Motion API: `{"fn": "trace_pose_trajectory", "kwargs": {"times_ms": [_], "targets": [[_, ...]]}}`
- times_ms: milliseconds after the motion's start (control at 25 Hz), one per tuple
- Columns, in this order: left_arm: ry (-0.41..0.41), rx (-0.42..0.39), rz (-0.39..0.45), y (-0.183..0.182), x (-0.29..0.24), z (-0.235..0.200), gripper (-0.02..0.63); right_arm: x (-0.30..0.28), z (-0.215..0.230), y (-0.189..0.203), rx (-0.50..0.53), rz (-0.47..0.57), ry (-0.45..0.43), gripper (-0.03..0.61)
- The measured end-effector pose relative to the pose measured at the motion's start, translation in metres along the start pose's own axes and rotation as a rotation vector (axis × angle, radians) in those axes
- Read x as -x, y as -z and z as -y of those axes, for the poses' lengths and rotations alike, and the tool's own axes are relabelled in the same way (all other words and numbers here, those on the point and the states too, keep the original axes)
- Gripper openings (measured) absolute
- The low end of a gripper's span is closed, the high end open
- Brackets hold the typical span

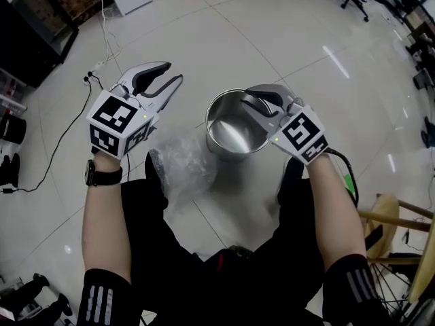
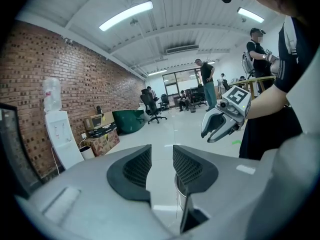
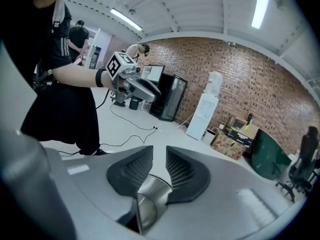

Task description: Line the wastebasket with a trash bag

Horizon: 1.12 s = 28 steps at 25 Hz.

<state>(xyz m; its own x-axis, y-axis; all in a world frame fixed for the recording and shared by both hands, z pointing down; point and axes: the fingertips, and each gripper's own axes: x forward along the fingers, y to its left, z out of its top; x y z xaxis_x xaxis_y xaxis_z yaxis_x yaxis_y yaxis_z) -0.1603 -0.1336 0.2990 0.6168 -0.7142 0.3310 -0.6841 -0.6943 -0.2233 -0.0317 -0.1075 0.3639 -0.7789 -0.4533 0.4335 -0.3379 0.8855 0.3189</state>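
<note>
Tile flr (image 1: 272, 39): shiny steel wastebasket (image 1: 231, 140), crumpled clear bag (image 1: 180, 163) beside.

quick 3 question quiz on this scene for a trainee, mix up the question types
1. True or false: the trash bag already lines the wastebasket.
2. Which gripper has the wastebasket's rim between its jaws? A) left gripper B) right gripper
3. Fill in: the trash bag lies on the ____, beside the wastebasket.
Key: 1 false; 2 B; 3 floor.
</note>
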Motion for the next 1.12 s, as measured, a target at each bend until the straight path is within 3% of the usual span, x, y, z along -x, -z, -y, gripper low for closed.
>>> {"fn": "trace_pose_trajectory", "kwargs": {"times_ms": [600,840,1000,1120], "targets": [[-0.047,0.024,-0.064,0.042,0.044,-0.023,0.127,-0.101,-0.139,-0.002,0.101,-0.069,-0.35,0.123],[-0.084,0.037,-0.044,0.045,0.067,-0.036,0.127,-0.143,-0.197,0.05,0.061,-0.202,-0.478,0.159],[-0.095,0.055,-0.028,0.046,0.077,-0.043,0.127,-0.166,-0.23,0.087,0.016,-0.281,-0.52,0.184],[-0.098,0.056,-0.025,0.048,0.084,-0.046,0.127,-0.178,-0.256,0.111,0.051,-0.34,-0.539,0.193]]}}
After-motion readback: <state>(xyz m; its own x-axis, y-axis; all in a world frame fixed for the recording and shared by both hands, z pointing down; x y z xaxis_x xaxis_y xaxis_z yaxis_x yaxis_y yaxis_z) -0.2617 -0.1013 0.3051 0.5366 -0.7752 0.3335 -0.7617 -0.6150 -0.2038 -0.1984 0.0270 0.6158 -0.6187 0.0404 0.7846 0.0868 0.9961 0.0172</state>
